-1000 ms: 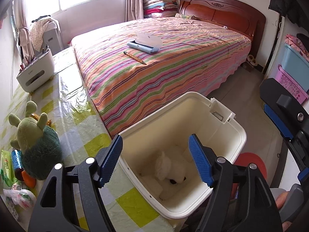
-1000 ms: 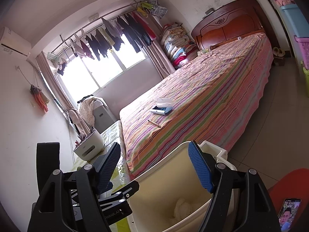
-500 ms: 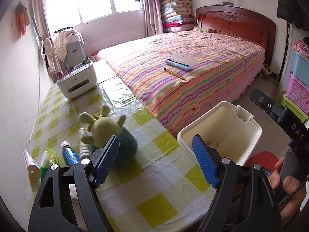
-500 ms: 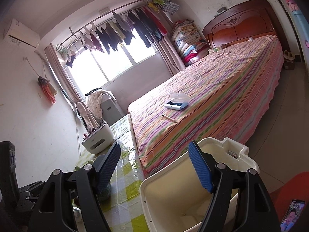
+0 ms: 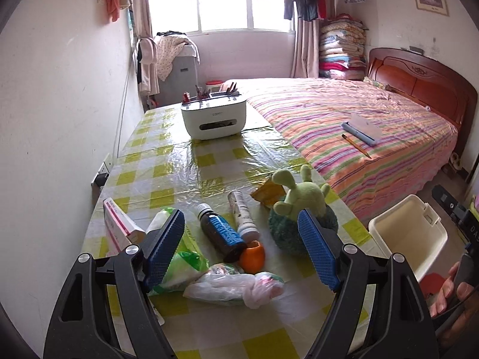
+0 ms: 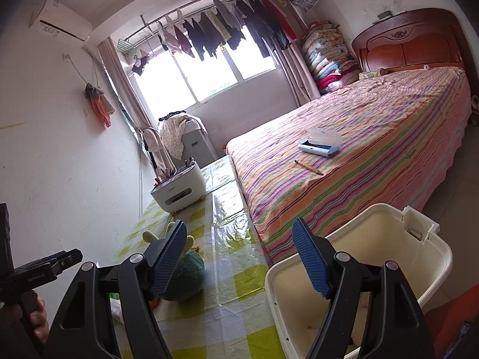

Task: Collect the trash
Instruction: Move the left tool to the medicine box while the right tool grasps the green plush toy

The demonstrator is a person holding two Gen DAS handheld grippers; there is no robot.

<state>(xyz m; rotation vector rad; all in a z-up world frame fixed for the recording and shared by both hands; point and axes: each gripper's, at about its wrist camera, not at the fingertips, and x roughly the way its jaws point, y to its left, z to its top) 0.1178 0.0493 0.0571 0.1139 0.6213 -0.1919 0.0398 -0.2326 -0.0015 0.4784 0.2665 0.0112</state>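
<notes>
Checked table (image 5: 179, 179), left view alone shows crumpled bag (image 5: 233, 287), orange peel (image 5: 254, 256)

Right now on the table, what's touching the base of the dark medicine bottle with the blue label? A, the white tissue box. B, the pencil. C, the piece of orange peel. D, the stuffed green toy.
C: the orange peel sits right against the bottom end of the dark bottle, while the green toy stands apart to its right.
</notes>
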